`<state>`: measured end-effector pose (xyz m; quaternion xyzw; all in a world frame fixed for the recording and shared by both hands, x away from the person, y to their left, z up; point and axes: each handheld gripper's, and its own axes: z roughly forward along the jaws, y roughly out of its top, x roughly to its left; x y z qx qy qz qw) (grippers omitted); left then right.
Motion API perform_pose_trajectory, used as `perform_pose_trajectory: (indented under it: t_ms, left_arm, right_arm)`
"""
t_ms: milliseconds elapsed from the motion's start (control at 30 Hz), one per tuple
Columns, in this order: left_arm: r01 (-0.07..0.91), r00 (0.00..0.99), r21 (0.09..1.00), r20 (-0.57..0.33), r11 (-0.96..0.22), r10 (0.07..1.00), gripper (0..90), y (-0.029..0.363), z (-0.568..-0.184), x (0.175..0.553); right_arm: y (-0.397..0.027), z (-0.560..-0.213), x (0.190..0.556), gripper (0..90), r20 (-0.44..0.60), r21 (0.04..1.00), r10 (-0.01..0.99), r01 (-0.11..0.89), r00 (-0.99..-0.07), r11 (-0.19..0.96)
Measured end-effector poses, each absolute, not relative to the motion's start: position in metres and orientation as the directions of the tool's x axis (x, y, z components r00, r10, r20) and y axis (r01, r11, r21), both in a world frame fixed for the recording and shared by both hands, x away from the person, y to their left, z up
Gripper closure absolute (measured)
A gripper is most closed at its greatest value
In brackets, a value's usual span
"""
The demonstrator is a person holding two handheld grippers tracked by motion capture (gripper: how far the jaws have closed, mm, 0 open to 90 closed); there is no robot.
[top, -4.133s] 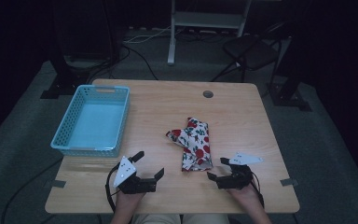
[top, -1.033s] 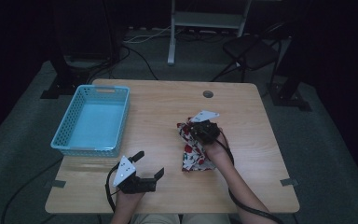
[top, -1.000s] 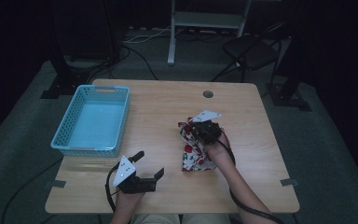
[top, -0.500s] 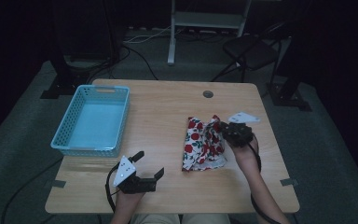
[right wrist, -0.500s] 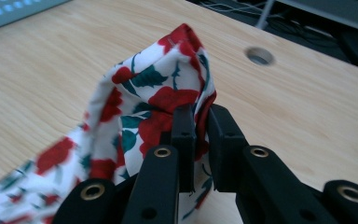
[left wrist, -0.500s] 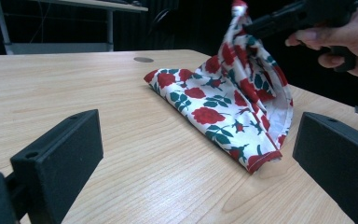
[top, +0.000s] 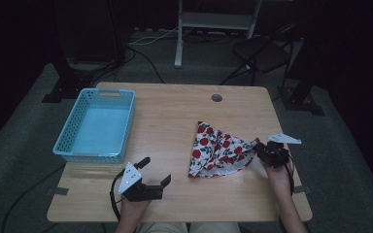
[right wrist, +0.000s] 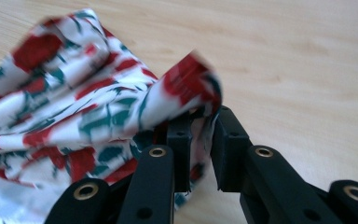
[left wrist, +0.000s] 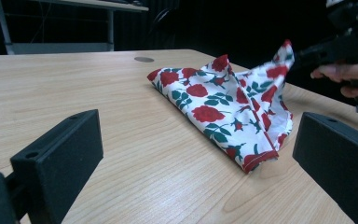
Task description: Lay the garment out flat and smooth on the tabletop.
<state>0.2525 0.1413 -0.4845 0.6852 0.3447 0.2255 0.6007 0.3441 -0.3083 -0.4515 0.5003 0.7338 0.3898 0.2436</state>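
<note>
Nearby, blue basket (top: 97, 127), nothing inside.

Bare tabletop (top: 175, 121) runs between the blue basket (top: 97, 124) at the frame's left and the rose-print cloth (top: 216, 150) right of centre; passage there is unobstructed. The basket's raised walls block low travel along the left edge. The left gripper (top: 148, 177) rests at lower centre-left, open wood ahead of it up to the cloth. The right gripper (top: 267, 150) stands at the cloth's right corner, fabric between its jaws, narrowing the strip toward the right edge. A small round grommet (top: 217, 97) lies flush near the far edge.
</note>
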Motion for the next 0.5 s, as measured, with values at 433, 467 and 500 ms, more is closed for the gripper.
perform_pose_trajectory:
  t_ms: [433, 467, 500]
  left_arm:
    - [0.216, 0.666, 0.976, -0.118, -0.039, 0.737, 2.2, 0.142, -0.484, 0.254]
    - [0.217, 0.666, 0.976, -0.12, -0.036, 0.736, 2.2, 0.142, -0.484, 0.254]
    - [0.217, 0.665, 0.975, -0.119, -0.038, 0.738, 2.2, 0.142, -0.484, 0.254]
  right_arm:
    - [-0.347, -0.482, 0.329, 70.0, 0.087, 0.791, 0.95, 0.601, -0.299, 0.117]
    - [-0.348, -0.483, 0.327, 64.3, 0.09, 0.795, 0.949, 0.596, -0.302, 0.114]
    - [-0.348, -0.484, 0.324, 58.1, 0.098, 0.799, 0.948, 0.592, -0.303, 0.107]
